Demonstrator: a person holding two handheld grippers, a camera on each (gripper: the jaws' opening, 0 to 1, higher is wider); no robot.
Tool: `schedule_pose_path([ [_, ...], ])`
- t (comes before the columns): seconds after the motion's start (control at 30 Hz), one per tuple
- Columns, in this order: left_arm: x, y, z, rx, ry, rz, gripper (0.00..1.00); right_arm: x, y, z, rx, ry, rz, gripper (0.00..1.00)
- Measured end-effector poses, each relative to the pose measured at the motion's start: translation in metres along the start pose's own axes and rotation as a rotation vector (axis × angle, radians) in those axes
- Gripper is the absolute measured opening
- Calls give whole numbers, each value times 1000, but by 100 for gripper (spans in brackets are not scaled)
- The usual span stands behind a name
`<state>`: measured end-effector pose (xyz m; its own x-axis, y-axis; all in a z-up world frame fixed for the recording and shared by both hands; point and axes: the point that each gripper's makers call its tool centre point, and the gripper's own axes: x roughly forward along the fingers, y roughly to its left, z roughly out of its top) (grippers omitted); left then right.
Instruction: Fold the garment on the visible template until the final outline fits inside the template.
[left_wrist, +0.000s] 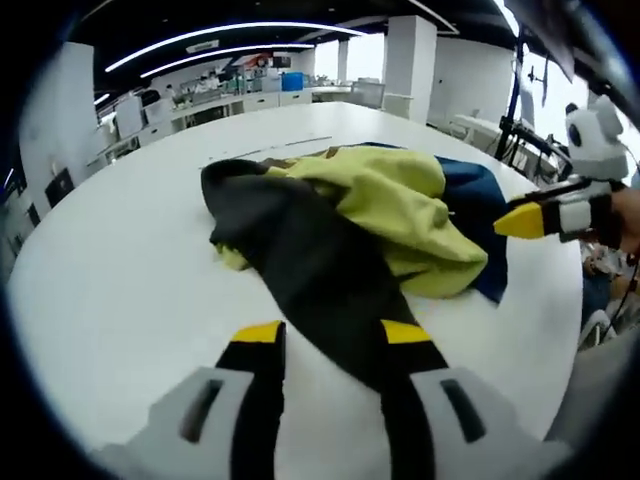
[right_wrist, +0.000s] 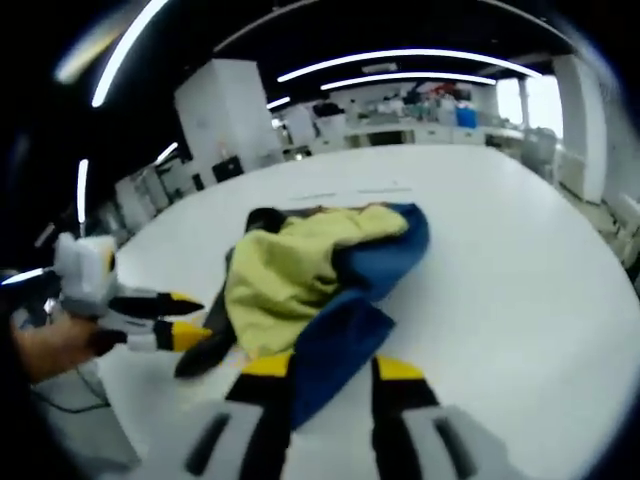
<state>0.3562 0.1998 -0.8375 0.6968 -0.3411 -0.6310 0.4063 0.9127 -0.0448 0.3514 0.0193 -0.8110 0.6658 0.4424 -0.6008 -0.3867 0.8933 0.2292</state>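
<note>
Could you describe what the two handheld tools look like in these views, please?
Each tool has two black jaws capped with yellow tips, rising from a light grey body with dark slots. That shows on the left tool and the right tool alike. Seen from the side, the right tool carries a white box with dark round patches, and the left tool carries a white box too.
</note>
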Motion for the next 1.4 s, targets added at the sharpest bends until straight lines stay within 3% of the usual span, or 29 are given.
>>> schedule_pose_path([
  [0.27,2,-2,-4,-46,12,30,21,1,-5,-1,-34,-8,-12,7],
  [0.4,4,-6,-4,-76,3,38,7,0,-7,-1,-39,-16,-19,0],
  [0.6,3,-6,-2,-82,-14,46,1,-5,-11,2,-48,-29,-32,0],
  [0.77,-11,5,14,-74,-66,66,1,-13,-17,10,-72,-44,-47,0],
  [0.97,-42,33,35,-78,-145,143,1,-26,-36,16,-58,-41,-86,0],
  [1.4,-90,129,49,-107,-223,348,1,-55,-73,42,-28,-94,-168,0],
])
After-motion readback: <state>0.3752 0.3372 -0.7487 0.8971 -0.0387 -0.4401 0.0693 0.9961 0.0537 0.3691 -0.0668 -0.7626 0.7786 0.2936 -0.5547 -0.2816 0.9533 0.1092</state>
